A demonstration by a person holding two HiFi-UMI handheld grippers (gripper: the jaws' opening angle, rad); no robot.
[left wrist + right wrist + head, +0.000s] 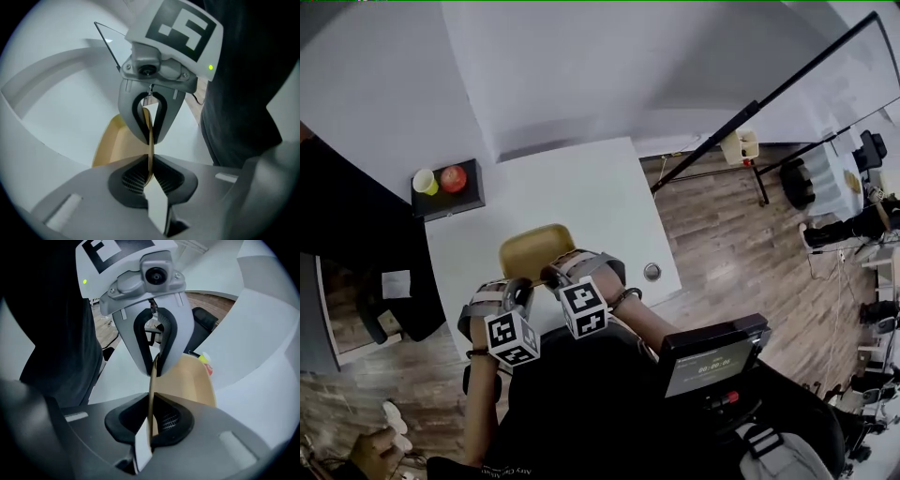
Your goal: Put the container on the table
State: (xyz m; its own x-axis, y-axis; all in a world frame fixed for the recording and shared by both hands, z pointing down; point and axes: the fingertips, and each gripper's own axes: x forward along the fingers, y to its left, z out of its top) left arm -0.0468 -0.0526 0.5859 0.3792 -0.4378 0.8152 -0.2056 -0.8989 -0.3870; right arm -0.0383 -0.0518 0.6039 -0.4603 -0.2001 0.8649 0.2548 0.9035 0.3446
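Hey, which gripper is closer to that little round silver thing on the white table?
Right. The right gripper, clamped on the yellow container's near rim, sits just left of the round silver thing; the left gripper clamps the same rim farther left.

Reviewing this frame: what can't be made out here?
Head view: whether the container touches the table; left gripper and right gripper cover its near rim.
Head view: the small round object, too small to identify.
Head view: the screen readout, too small to read.
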